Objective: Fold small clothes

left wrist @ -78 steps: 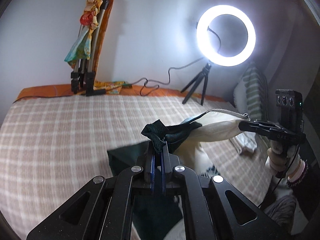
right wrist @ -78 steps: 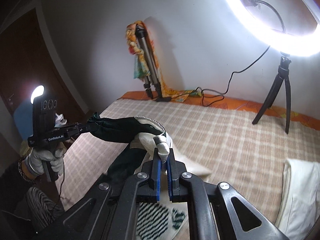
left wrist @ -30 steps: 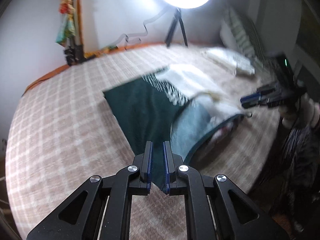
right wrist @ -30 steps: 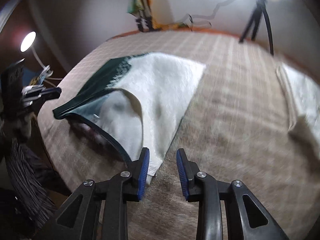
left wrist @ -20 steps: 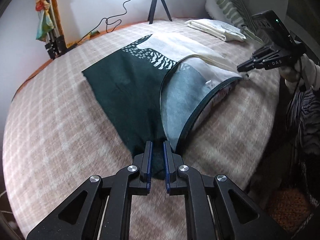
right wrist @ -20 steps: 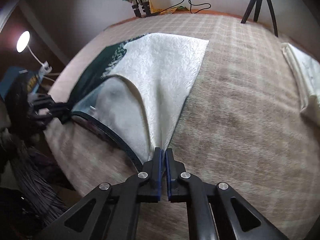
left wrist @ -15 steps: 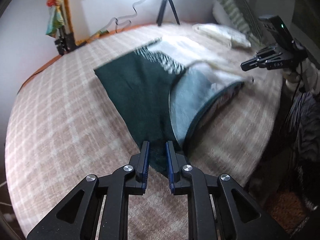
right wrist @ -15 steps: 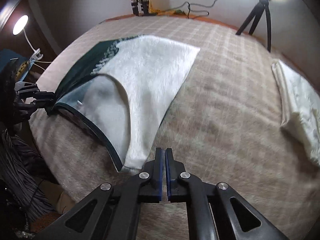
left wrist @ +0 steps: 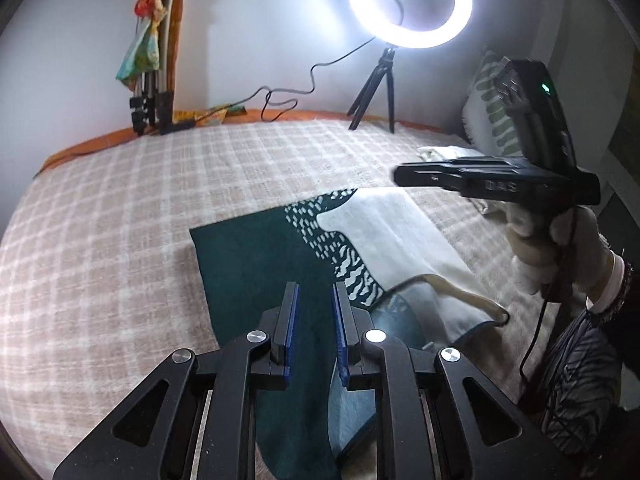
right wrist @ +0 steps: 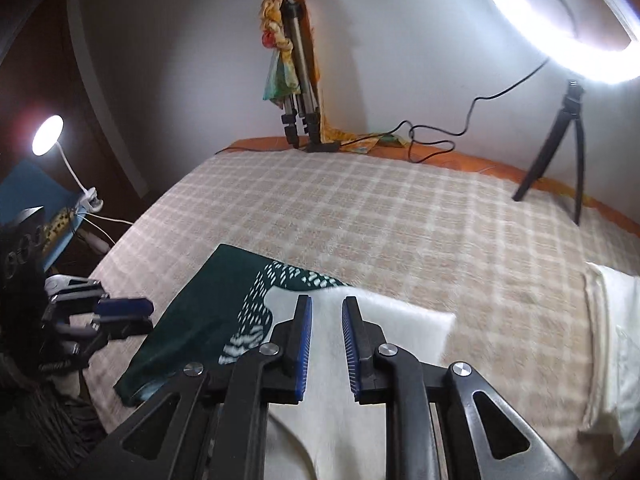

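A small garment, dark green on one side and cream on the other with a speckled band between, lies flat on the checked blanket. Its open hem curls up at the near edge. My left gripper hovers over the green half, open by a narrow gap with nothing between the pads. My right gripper hangs over the cream half; its jaws are opening and hold nothing. Each gripper also shows in the other's view: the right gripper in a gloved hand, the left gripper at the bed's edge.
A lit ring light on a small tripod stands at the back of the bed, its cable trailing along the wall. A folded tripod draped in colourful cloth leans there too. A folded cream cloth and a striped pillow lie to the right.
The garment, earlier held up between both grippers, now lies spread on the blanket. Both grippers have let go of its near edge, lifted, and tilted up toward the wall.
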The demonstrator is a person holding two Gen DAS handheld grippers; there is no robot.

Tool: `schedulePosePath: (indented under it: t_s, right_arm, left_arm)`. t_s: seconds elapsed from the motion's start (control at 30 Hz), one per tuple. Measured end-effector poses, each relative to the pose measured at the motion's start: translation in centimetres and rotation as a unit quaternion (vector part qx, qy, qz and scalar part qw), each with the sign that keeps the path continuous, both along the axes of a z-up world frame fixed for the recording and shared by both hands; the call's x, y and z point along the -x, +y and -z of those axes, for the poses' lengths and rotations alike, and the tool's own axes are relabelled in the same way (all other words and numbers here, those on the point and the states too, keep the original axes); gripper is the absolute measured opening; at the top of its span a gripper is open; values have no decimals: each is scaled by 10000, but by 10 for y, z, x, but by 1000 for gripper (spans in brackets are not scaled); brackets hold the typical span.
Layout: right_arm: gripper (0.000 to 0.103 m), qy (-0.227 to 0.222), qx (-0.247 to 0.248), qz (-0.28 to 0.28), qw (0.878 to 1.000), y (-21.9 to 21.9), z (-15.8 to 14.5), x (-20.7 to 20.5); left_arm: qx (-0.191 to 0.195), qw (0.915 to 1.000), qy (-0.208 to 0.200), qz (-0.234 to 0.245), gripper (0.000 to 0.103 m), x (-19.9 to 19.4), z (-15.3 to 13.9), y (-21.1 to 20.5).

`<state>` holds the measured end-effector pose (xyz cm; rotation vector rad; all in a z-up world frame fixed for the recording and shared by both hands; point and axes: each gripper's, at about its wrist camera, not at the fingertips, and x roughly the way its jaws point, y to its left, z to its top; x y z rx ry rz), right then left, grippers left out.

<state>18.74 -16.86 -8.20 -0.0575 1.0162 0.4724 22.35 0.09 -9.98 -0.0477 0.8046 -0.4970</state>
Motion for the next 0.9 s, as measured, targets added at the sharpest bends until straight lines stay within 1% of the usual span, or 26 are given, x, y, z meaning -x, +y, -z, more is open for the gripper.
schedulePosePath:
  t_s: [0.13,0.23,0.33,0.4,0.43,0.5,0.57,0.67,0.7,0.73,0.8,0.87,0.9]
  right_arm:
    - [15,169,146,-79,9997,14,24,-18]
    - [15,356,293,-157,9988,17,43,-20]
    - [15,536,419,-200,9975,17,58,-21]
    - [15,627,501,-205,9966,18,67,-20]
    - [15,653,504,-207,9964,18,71,-19]
    - [16,609,539,-228,9964,18,71,-17]
    - [18,666,533,-201,9962,15,68,-17]
    - [24,662,500,-64,9965,2,58,-15]
    - [26,630,468,2,9969,-5,54,-14]
    - [28,602,408,75,9973,-12,50,-12]
    - [31,531,291,203,9980,-28,40,-8]
    - [35,423,249,313,9983,-44,32,-3]
    - [39,378,228,361,9984,-50,29,-1]
  left_arm:
    - [-155,9995,260,-66,16,-8,17,0]
    - [-470,9980,408,-95,16,-10,31,0]
    - [-679,9962,526,-129,16,-11,40,2]
    - [-758,9955,551,-131,16,-10,44,3]
    - [-796,9955,492,-122,16,-6,45,3]
    - [-906,9950,414,-79,18,0,46,1]
    - [-915,9949,406,-84,21,6,45,3]
    - [-847,9952,418,-268,32,17,43,14]
    - [-803,9951,430,-378,40,21,43,19]
    - [-724,9952,454,-483,44,24,42,25]
    - [-428,9951,534,-708,44,32,41,42]
    - [-105,9934,648,-941,46,38,41,59]
    - [161,9913,749,-1073,47,41,41,70]
